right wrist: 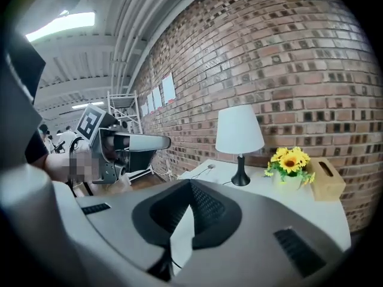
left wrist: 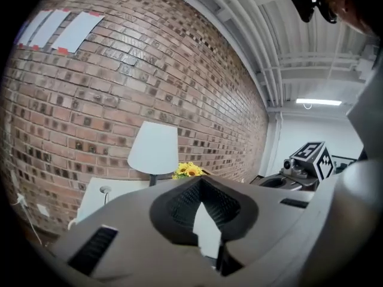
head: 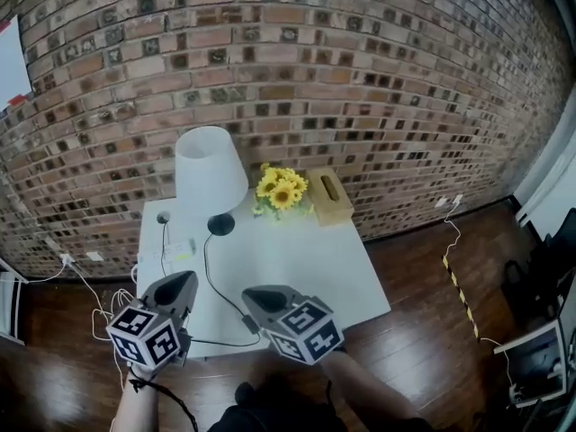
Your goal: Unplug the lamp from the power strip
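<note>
A lamp with a white shade (head: 209, 169) and a black base (head: 220, 225) stands at the back of the white table (head: 306, 277). Its black cord (head: 211, 286) runs toward the front edge and passes under my right gripper (head: 252, 295). A white power strip (head: 178, 251) lies at the table's left side, just beyond my left gripper (head: 186, 280). Both grippers hover over the front edge, shut and holding nothing. The lamp (left wrist: 154, 148) shows ahead in the left gripper view, and the lamp (right wrist: 239, 130) also shows in the right gripper view, with the left gripper (right wrist: 164, 141) off to the side.
Yellow sunflowers (head: 281, 190) and a wooden tissue box (head: 329, 196) sit at the table's back right against the brick wall. A small round object on a cord (head: 163, 217) lies left of the lamp. White cables (head: 85, 286) trail on the wood floor at left.
</note>
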Tool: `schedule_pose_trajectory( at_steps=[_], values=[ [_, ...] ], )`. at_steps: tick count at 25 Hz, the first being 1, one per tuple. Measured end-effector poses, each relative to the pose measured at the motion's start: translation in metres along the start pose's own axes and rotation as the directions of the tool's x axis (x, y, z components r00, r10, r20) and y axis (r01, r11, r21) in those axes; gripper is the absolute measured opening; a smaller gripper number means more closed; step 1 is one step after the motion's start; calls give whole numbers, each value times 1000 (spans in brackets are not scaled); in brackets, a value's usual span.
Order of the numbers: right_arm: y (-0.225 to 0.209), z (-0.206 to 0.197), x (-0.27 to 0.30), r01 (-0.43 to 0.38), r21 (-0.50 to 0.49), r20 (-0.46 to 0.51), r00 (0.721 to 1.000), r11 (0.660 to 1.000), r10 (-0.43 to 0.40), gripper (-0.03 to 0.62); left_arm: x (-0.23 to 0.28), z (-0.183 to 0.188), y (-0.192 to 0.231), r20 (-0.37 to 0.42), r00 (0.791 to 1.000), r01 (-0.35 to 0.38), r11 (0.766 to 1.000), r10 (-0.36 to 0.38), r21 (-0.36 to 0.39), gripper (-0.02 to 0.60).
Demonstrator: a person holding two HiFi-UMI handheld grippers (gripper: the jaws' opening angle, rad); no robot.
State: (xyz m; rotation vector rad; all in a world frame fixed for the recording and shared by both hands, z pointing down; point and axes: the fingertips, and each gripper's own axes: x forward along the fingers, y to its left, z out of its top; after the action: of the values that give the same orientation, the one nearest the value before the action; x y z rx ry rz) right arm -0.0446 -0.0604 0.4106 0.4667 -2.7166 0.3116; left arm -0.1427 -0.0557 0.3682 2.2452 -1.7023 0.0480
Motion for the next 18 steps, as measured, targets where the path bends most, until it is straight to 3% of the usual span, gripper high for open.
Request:
schedule_pose_trajectory(
  at_steps=[7,11,15,18],
  values=[
    [13,-4,-15,106,-2,-3,994,994,-106,0,4,-14,-9,-26,993,118,993,-119,-7,23],
    [19,-4,-39,108,20,34,994,994,-108,0,21,-24,-35,-62,979,194,981,-194,-5,23],
    [3,-4,-73,187,74,83,978,980,-193,0,41,-21,-71,-102,960,265,963,-259,49,23],
    [-9,-8,-97,200,156,114,969,967,-218,-2,53,-15,-97,-117,947,310,946,-299,96,23]
  ],
)
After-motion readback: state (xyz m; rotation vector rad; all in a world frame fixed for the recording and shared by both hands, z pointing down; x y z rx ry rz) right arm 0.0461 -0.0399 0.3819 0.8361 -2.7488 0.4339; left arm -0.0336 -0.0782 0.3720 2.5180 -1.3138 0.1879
